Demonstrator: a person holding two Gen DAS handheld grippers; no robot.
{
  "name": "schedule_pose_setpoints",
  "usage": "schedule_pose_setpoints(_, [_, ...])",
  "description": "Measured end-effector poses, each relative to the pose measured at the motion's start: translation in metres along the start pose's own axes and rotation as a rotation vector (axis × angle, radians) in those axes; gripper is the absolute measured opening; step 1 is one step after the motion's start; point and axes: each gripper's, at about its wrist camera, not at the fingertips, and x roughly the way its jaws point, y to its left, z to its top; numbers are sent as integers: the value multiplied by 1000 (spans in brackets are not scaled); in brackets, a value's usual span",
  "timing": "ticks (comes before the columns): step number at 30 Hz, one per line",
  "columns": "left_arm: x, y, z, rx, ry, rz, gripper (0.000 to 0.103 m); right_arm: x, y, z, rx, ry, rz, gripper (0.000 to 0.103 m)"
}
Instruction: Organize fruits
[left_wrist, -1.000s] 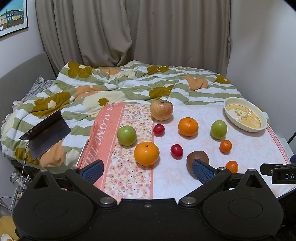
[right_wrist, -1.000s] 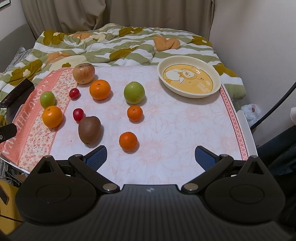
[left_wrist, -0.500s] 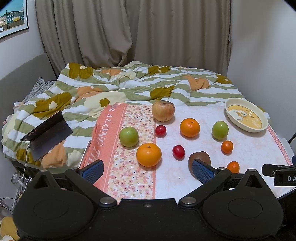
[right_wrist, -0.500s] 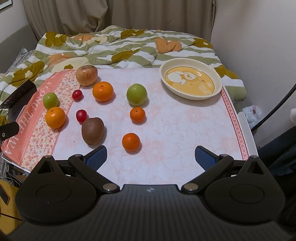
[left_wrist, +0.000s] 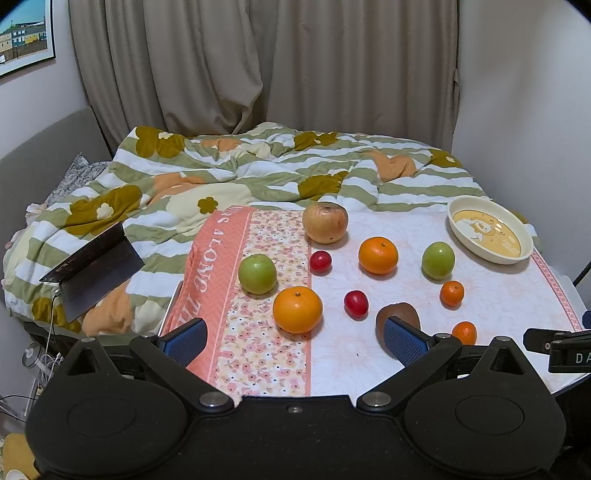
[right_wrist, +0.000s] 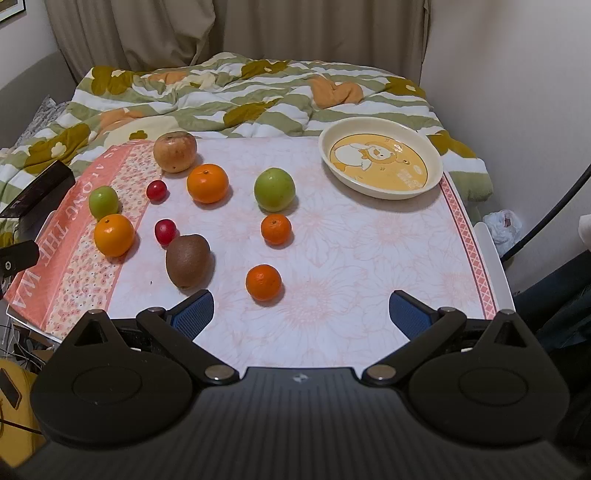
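Cream-coloured bowl (right_wrist: 380, 162) sits empty; every fruit, from kiwi (right_wrist: 187, 260) to apple (right_wrist: 174, 151), lies scattered left of it on the table (right_wrist: 369, 258). Left gripper (left_wrist: 295, 338) and right gripper (right_wrist: 301, 314) gape wide, holding nothing.

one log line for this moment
left claw: open, empty | right claw: open, empty | round cream cartoon-print dish: empty | fruits: all on table

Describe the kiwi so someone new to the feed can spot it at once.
Start at the table with the floral cloth, fruit spread over its left half. Along the near edge, just ahead of the right gripper, lies the kiwi, beside a small red fruit. It is the only brown, egg-shaped, matte fruit; its neighbours are round and glossy.
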Motion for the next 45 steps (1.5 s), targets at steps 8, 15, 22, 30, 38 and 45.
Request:
schedule_pose_setpoints(8, [-2,0,0,-6,-2,2,103,-2,-1,0,1,-6,2,103])
schedule_pose_setpoints(15, [-2,2,1,-11,-4,0,103,-4,-1,-1,3,-6,4,103])
schedule_pose_setpoints(22, [-2,3,1,-10,-3,0,103,-5,-1,-3,-1,-8,2,103])
schedule_pose_setpoints(30, [-2,5,2,-11,-1,-1,103,-7,0,-3,-4,-9,2,103])
schedule_pose_setpoints(38, [-4,4,2,-11,-5,1,103,-10,-4,0,-1,-17,7,103])
schedule_pose_setpoints(45, [-7,4,5,-35,10,-2,103,-15,-5,2,-31,-13,-5,103])
